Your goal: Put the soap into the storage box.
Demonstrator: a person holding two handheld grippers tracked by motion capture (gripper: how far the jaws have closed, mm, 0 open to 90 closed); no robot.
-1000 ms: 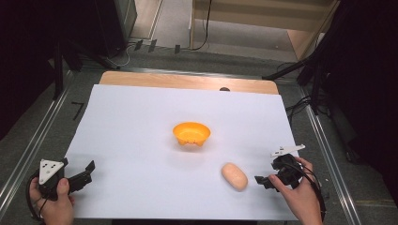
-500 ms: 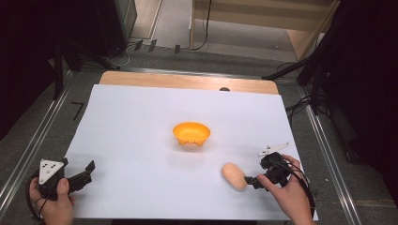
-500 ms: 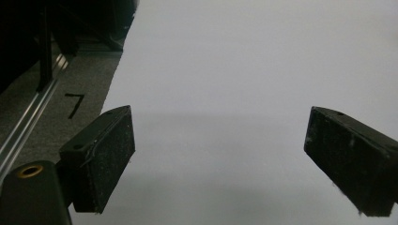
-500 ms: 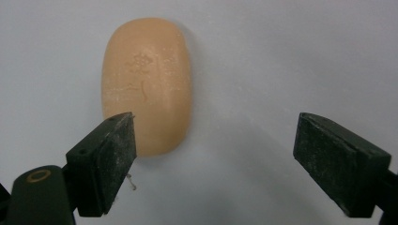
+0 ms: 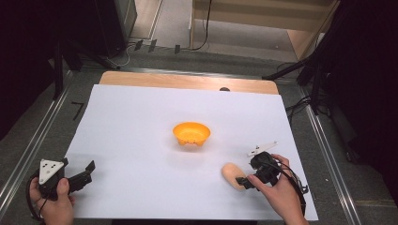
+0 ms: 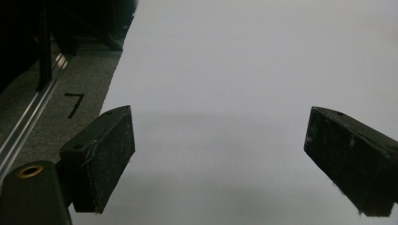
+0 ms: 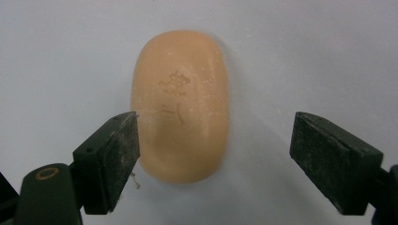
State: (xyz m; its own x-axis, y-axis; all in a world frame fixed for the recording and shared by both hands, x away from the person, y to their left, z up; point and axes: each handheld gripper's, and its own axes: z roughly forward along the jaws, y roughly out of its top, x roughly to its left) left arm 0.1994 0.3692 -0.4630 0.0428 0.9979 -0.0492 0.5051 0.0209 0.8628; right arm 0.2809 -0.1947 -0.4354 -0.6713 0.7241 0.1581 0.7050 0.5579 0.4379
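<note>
A: Right gripper status?
B: Fingers apart, just been closing, straddling near end of tan soap bar; no squeeze yet.
A: Bar location?
B: Flat on white table, near right, below orange bowl.
A: Left gripper?
B: Wide, empty, near left corner.

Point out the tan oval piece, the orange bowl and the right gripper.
tan oval piece (image 7: 179, 105), right gripper view, middle of its top face.
orange bowl (image 5: 191, 132), high view, inner wall.
right gripper (image 7: 213, 164), right gripper view, midway between its fingertips.
</note>
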